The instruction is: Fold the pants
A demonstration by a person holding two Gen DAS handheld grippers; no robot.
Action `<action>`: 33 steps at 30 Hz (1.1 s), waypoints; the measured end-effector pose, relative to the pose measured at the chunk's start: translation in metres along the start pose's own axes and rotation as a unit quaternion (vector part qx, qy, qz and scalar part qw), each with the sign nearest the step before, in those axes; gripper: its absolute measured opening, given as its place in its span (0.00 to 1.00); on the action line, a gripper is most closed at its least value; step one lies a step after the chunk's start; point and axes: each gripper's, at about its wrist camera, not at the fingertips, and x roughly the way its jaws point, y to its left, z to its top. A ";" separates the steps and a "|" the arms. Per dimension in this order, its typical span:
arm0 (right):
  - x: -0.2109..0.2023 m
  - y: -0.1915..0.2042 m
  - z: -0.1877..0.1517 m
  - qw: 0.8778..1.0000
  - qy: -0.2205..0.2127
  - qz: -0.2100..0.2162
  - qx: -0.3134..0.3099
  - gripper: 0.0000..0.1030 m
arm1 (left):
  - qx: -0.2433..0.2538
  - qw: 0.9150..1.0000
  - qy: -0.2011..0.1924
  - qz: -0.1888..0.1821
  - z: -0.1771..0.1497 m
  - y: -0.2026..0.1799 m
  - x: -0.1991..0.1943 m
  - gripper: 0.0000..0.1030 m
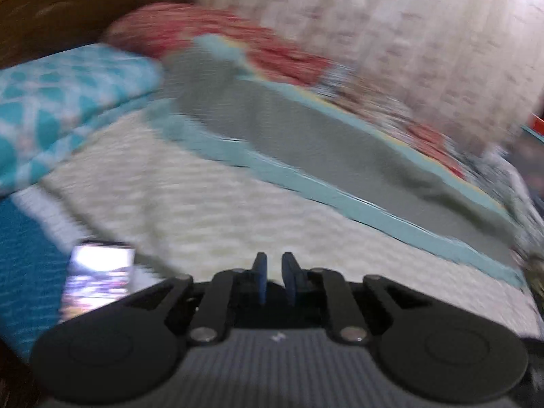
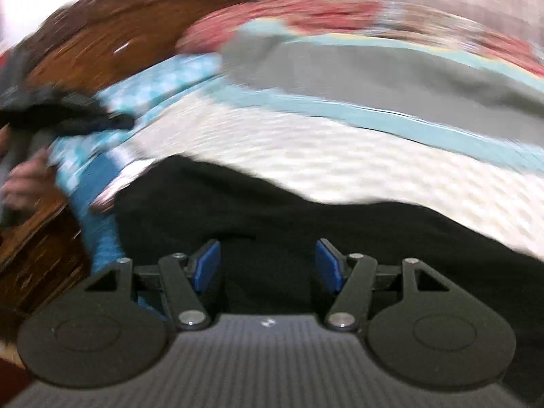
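A bed with a cream textured bedspread (image 1: 190, 197) is filling both views, both badly smeared by motion. Taking the bedspread as the landmark, a grey panel with a light blue border (image 1: 306, 136) is lying across its far side, with a red patterned cloth (image 1: 210, 30) beyond that and a pale patterned wall behind. A teal diamond-patterned pillow (image 1: 61, 91) is sitting at the bedspread's far left edge.

Only the right wrist view is showing the black pants (image 2: 272, 204), spread over the near part of the bedspread straight ahead of the right gripper (image 2: 268, 261). Its blue pads are standing wide apart with nothing pressed between them. That view is also showing brown wood (image 2: 102, 44) at the left, a hand (image 2: 23, 183) and dark bunched cloth (image 2: 64, 112) there.

Only the left wrist view is showing a bright, glossy object (image 1: 98, 272) near the bedspread's left side, too blurred to identify. The left gripper (image 1: 273, 272) is hovering over bare bedspread, its pads nearly together, holding nothing visible.
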 end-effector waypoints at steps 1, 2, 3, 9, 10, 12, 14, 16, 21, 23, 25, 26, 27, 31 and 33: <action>-0.005 -0.014 -0.005 0.999 -0.001 -0.017 0.031 0.62 | 0.016 1.000 0.007 -0.020 -0.005 -0.015 0.004 0.15; -0.009 -0.028 -0.012 0.997 0.002 -0.035 0.063 0.62 | 0.032 0.999 0.017 -0.035 -0.011 -0.029 0.010 0.16; -0.013 -0.044 -0.019 0.994 0.005 -0.056 0.095 0.62 | 0.047 0.998 0.030 -0.042 -0.019 -0.042 0.018 0.16; -0.070 -0.129 -0.082 0.956 0.009 -0.181 0.229 0.30 | 0.096 0.979 0.171 0.056 -0.076 -0.060 0.094 0.17; -0.086 -0.141 -0.092 0.948 -0.005 -0.186 0.259 0.29 | 0.084 0.980 0.173 0.050 -0.082 -0.051 0.097 0.15; -0.120 -0.160 -0.110 0.927 -0.039 -0.207 0.308 0.30 | 0.063 0.984 0.163 0.038 -0.079 -0.045 0.089 0.15; -0.154 -0.169 -0.124 0.909 -0.084 -0.235 0.334 0.33 | 0.056 0.984 0.161 0.044 -0.072 -0.050 0.081 0.16; -0.191 -0.180 -0.136 0.884 -0.153 -0.256 0.361 0.38 | 0.056 0.985 0.154 0.053 -0.067 -0.056 0.072 0.23; -0.235 -0.229 -0.166 0.808 -0.239 -0.324 0.430 0.50 | 0.076 0.985 0.147 0.045 -0.062 -0.092 0.066 0.29; -0.231 -0.249 -0.172 0.796 -0.242 -0.323 0.451 0.51 | 0.092 0.983 0.151 0.041 -0.065 -0.111 0.068 0.30; -0.225 -0.261 -0.176 0.797 -0.243 -0.307 0.460 0.52 | 0.107 0.981 0.157 0.036 -0.070 -0.130 0.071 0.33; -0.218 -0.266 -0.175 0.799 -0.239 -0.308 0.457 0.52 | 0.113 0.980 0.161 0.034 -0.072 -0.137 0.072 0.34; -0.216 -0.268 -0.173 0.801 -0.233 -0.313 0.453 0.52 | 0.121 0.978 0.167 0.033 -0.075 -0.144 0.074 0.34; -0.214 -0.283 -0.160 0.811 -0.228 -0.320 0.433 0.12 | 0.133 0.972 0.192 0.036 -0.084 -0.165 0.088 0.34; -0.227 -0.277 -0.153 0.813 -0.242 -0.345 0.401 0.11 | 0.132 0.969 0.205 0.036 -0.088 -0.172 0.095 0.34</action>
